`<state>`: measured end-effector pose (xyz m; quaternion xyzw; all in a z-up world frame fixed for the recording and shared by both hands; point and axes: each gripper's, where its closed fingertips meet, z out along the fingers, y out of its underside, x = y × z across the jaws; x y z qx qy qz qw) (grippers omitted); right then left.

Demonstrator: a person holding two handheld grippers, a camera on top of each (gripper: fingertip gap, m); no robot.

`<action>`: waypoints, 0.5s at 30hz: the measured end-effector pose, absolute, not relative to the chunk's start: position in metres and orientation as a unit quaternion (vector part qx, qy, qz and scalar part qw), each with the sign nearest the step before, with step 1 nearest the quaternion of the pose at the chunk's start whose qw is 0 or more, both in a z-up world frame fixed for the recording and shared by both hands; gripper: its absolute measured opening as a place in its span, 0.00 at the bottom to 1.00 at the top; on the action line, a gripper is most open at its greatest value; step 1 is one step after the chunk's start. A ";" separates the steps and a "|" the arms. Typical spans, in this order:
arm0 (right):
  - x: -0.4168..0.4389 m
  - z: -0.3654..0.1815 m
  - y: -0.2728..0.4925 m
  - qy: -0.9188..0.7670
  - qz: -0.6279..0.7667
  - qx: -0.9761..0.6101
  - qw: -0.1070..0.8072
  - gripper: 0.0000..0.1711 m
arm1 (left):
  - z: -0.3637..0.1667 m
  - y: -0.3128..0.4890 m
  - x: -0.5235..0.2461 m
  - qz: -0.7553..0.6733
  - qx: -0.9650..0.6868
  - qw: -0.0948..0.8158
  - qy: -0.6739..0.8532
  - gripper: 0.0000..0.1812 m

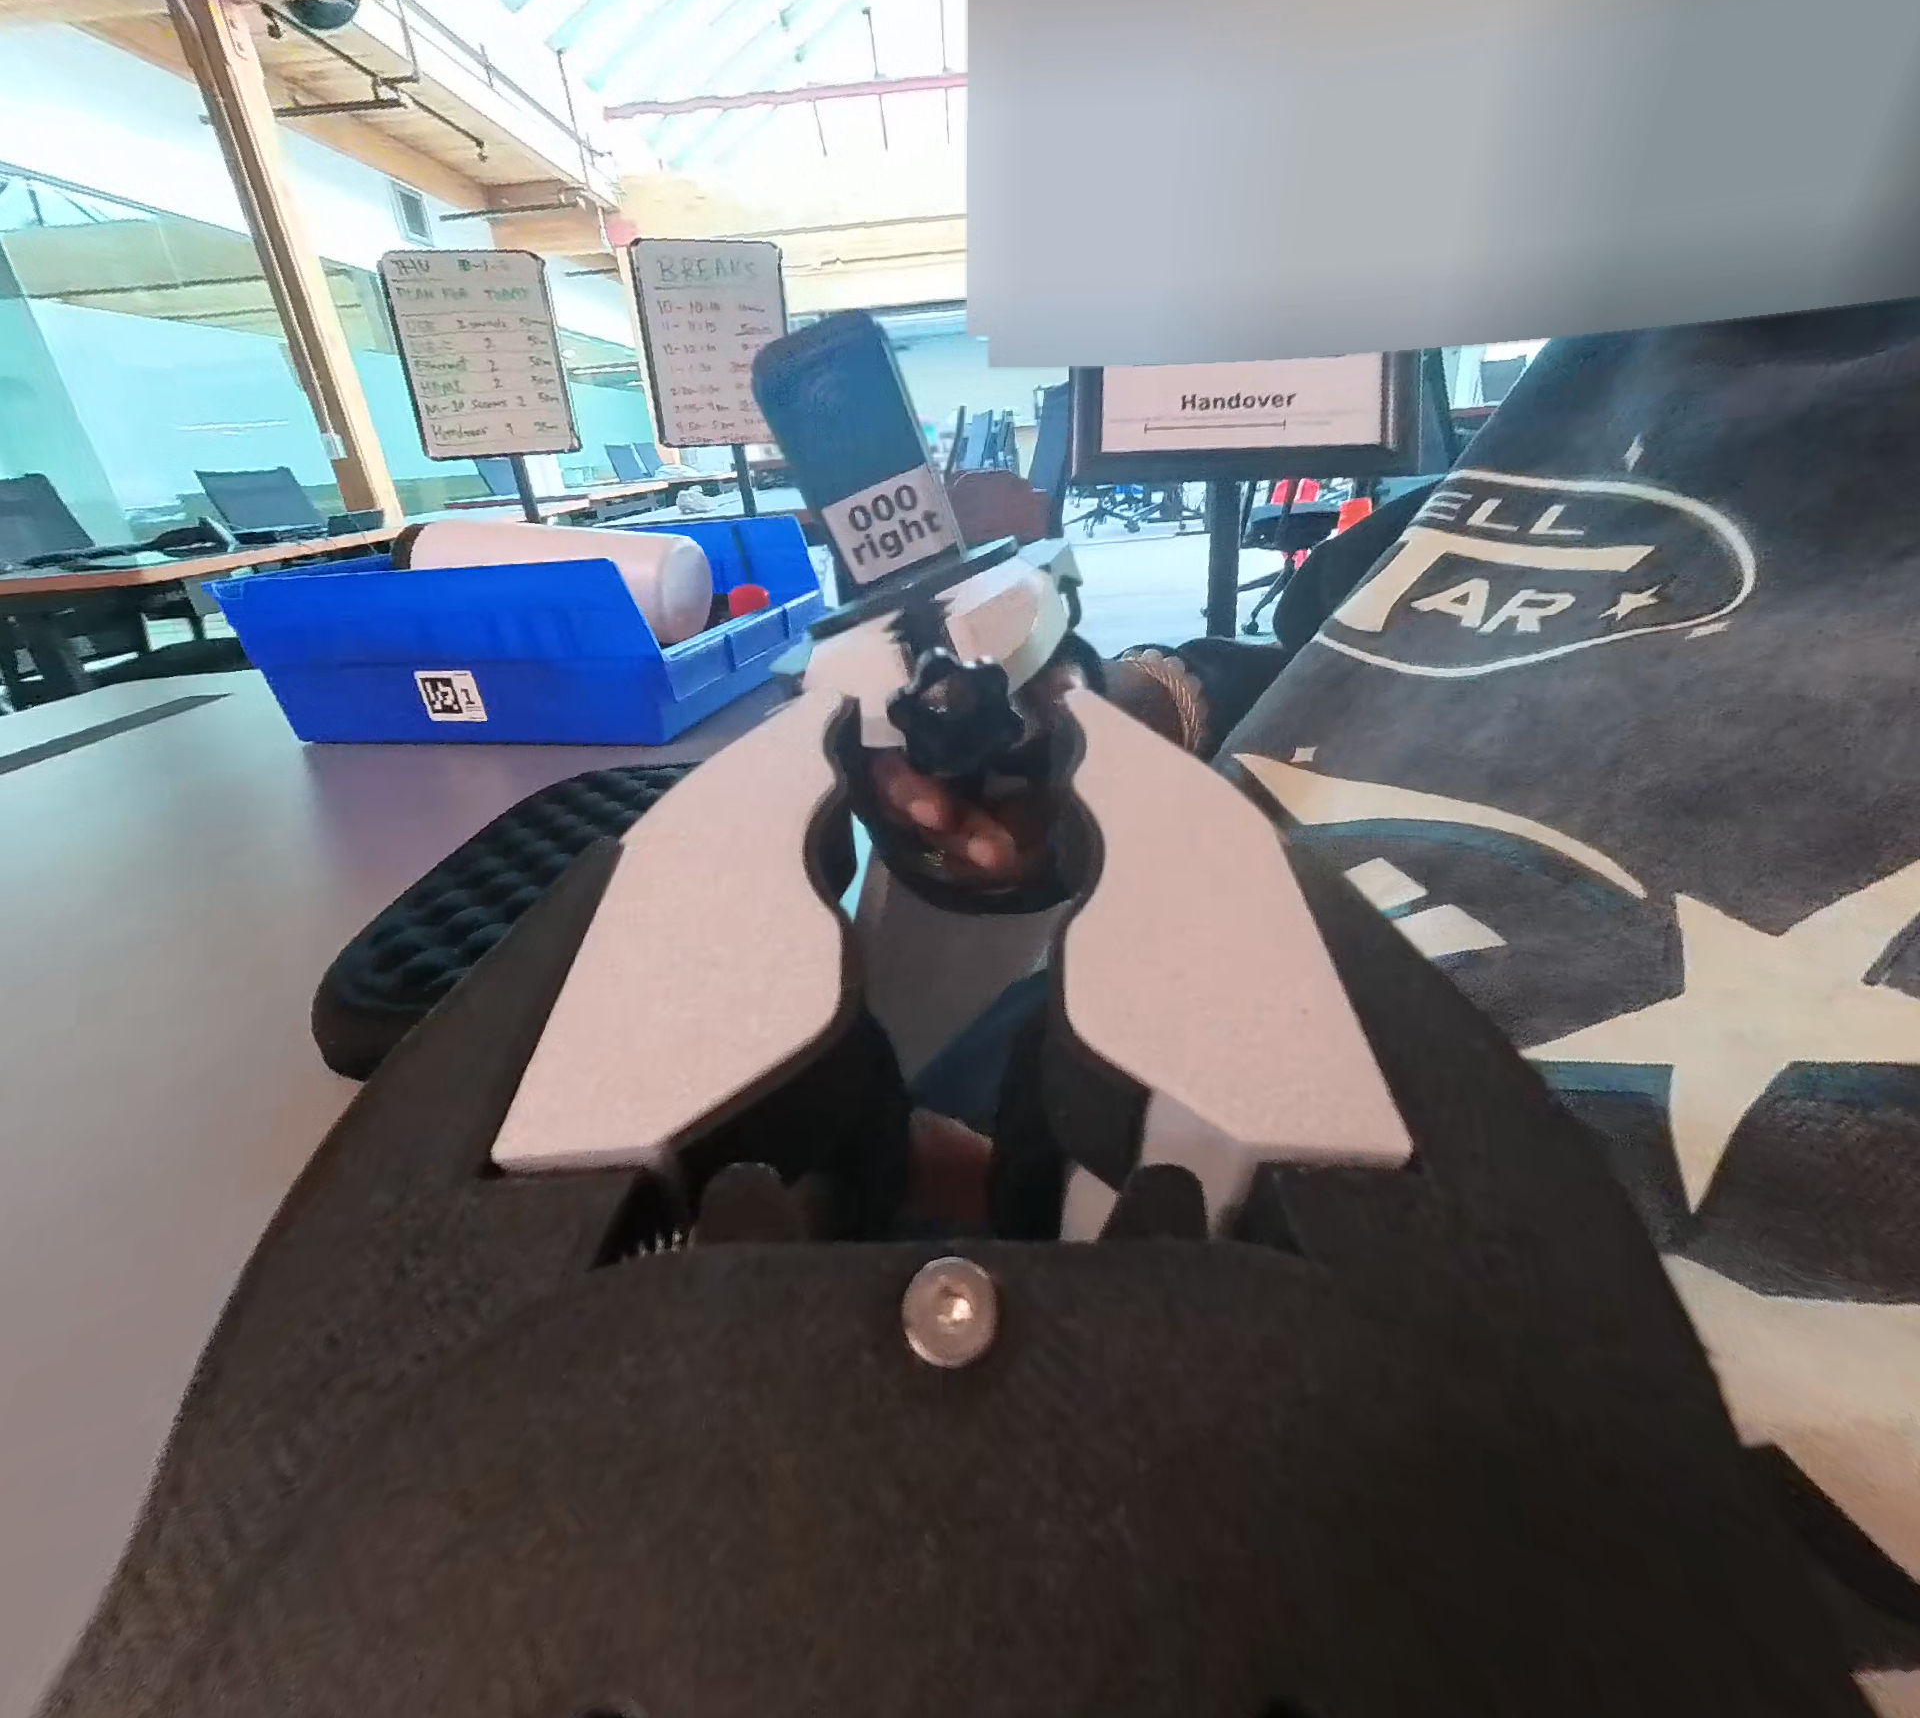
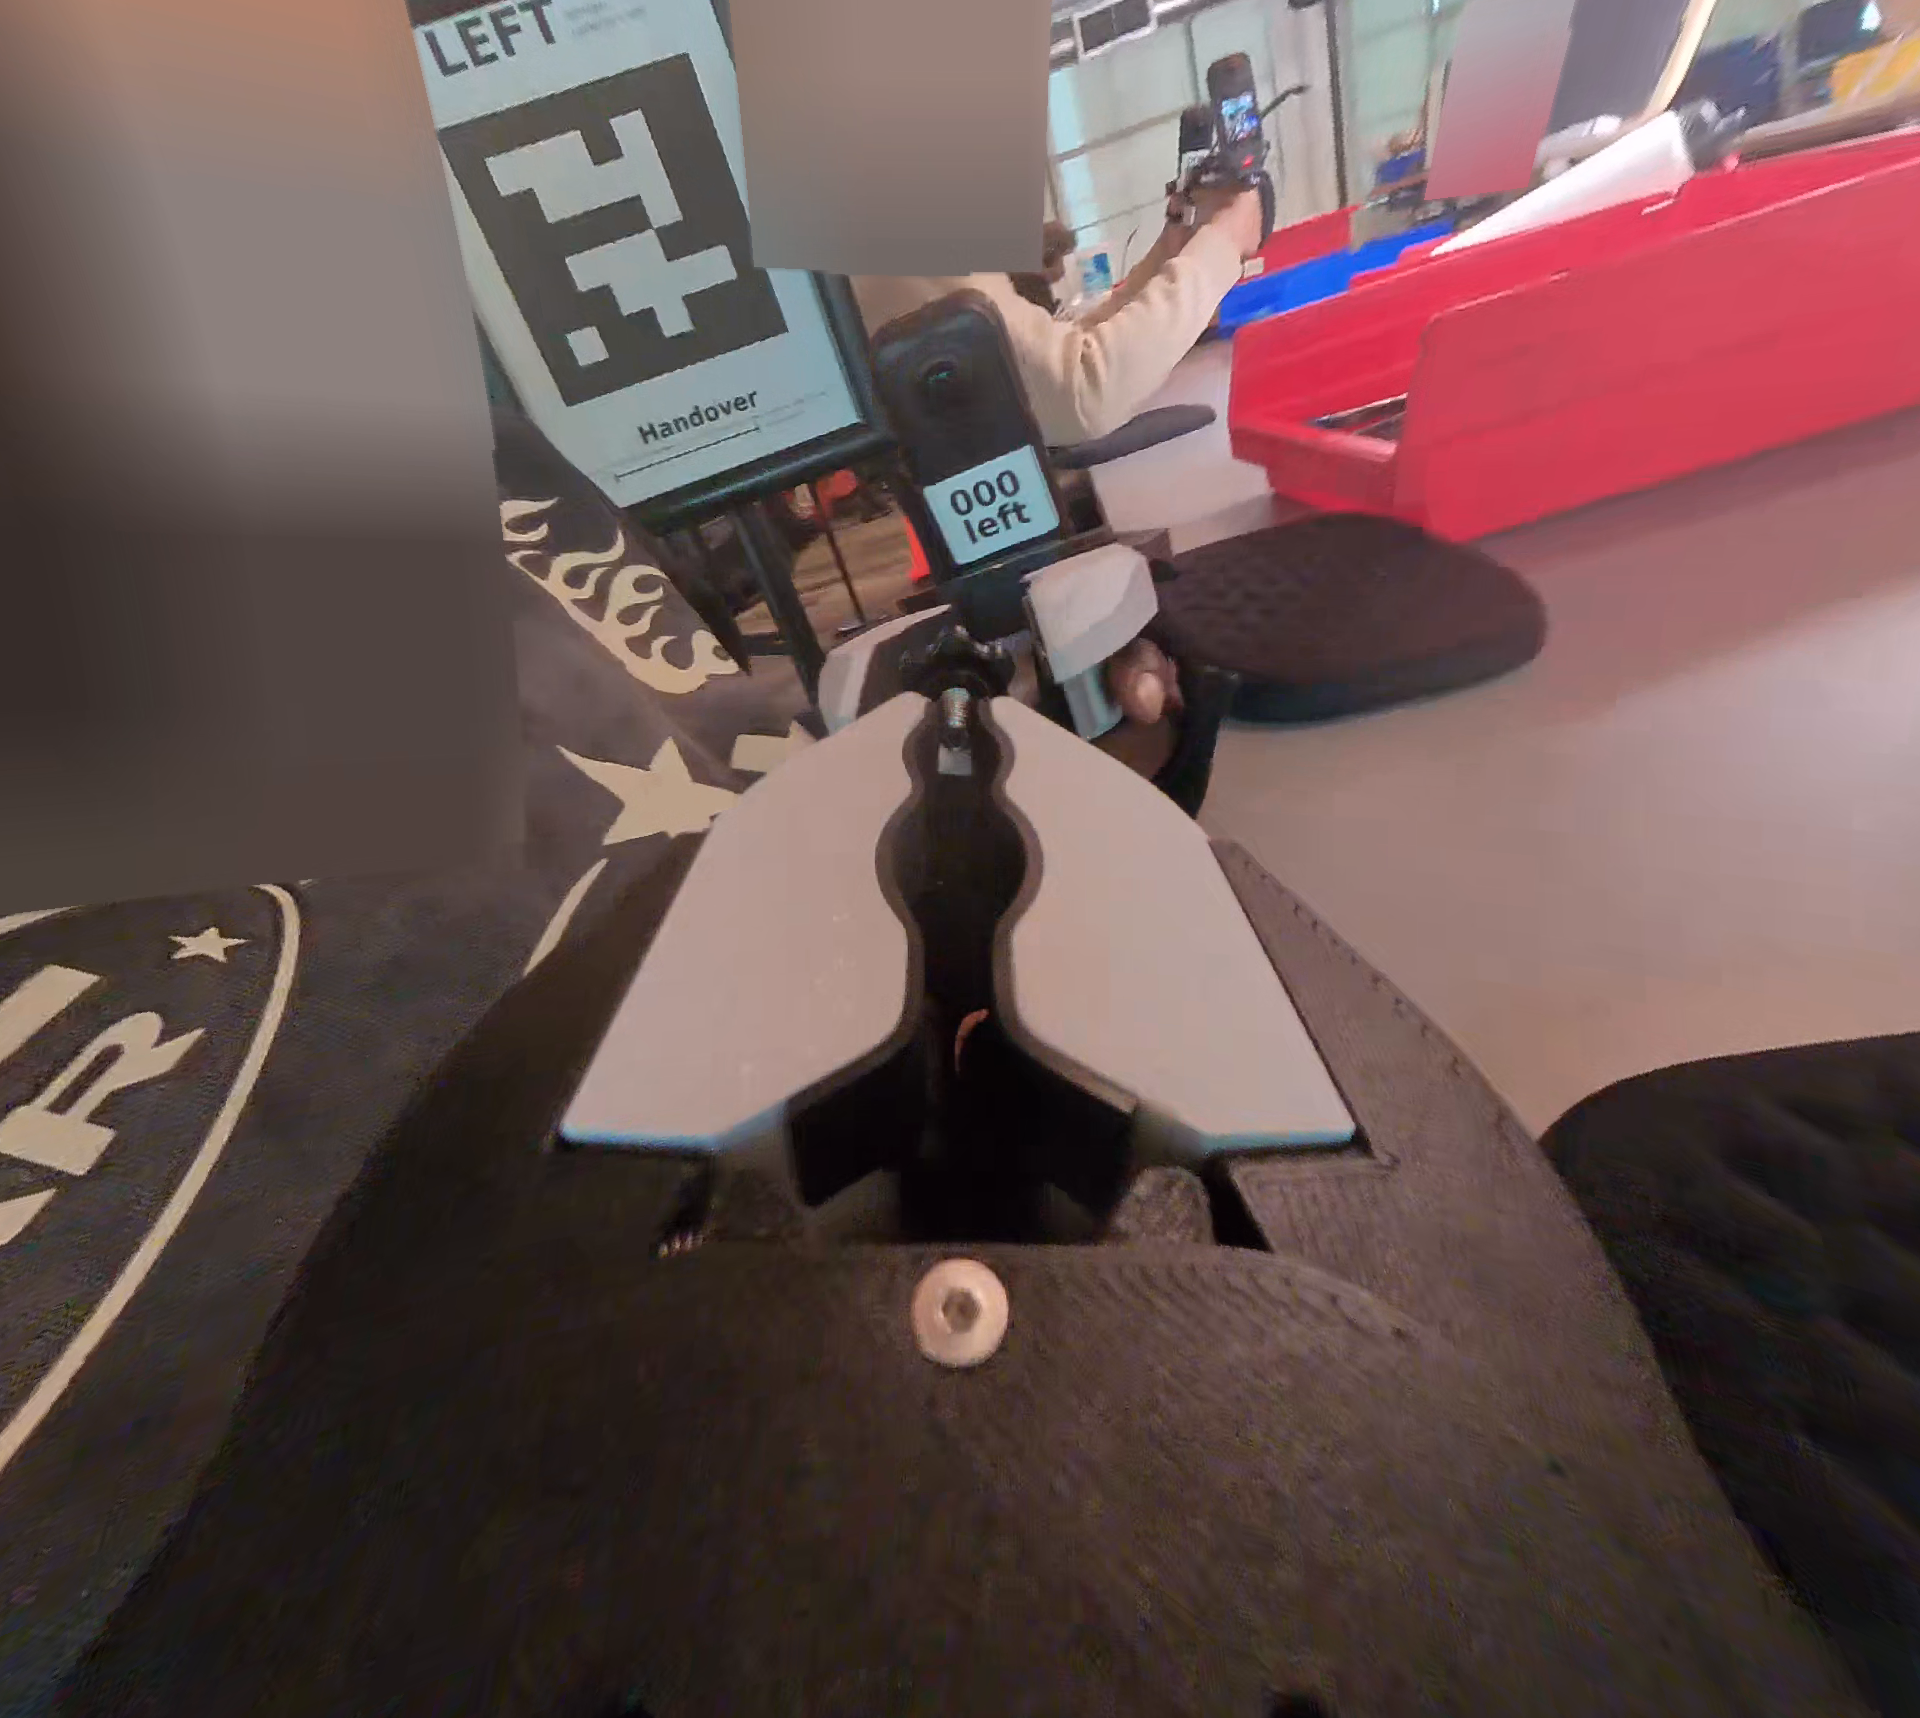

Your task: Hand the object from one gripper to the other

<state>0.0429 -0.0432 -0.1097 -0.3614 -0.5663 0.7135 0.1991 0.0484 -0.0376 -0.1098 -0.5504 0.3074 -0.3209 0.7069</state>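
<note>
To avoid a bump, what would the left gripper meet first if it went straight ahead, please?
Likely the black star knob, level with its open jaws, then the right gripper holding it; depth is unclear.

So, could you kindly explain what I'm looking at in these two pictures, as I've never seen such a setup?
A person holds two hand-held grippers, each with a camera looking along its white fingers. The left camera's picture shows the left gripper open, fingers either side of a black star knob. The right camera's picture shows the right gripper shut on that knob's threaded stud. On the grey table lie black dimpled mats, a blue bin and a red bin.
</note>
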 end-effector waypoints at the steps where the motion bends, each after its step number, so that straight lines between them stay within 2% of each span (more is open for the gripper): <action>1: 0.043 -0.111 -0.044 -0.567 0.714 -0.362 0.195 0.04 | -0.111 -0.037 0.049 -0.316 -0.553 0.705 0.311 0.17; 2: 0.042 -0.112 -0.045 -0.567 0.714 -0.362 0.195 0.04 | -0.113 -0.037 0.050 -0.313 -0.556 0.703 0.313 0.14; 7: 0.041 -0.112 -0.044 -0.576 0.702 -0.350 0.229 0.04 | -0.112 -0.036 0.048 -0.353 -0.567 0.684 0.292 0.14; 9: 0.041 -0.109 -0.042 -0.586 0.685 -0.320 0.291 0.08 | -0.110 -0.035 0.046 -0.383 -0.567 0.677 0.270 0.14; 11: 0.040 -0.107 -0.036 -0.599 0.638 -0.273 0.398 0.13 | -0.110 -0.038 0.046 -0.412 -0.565 0.663 0.267 0.14; 13: 0.044 -0.104 -0.036 -0.606 0.582 -0.205 0.503 0.14 | -0.109 -0.038 0.046 -0.424 -0.563 0.659 0.263 0.14; 15: 0.048 -0.103 -0.043 -0.614 0.551 -0.163 0.542 0.13 | -0.109 -0.040 0.048 -0.437 -0.562 0.651 0.264 0.14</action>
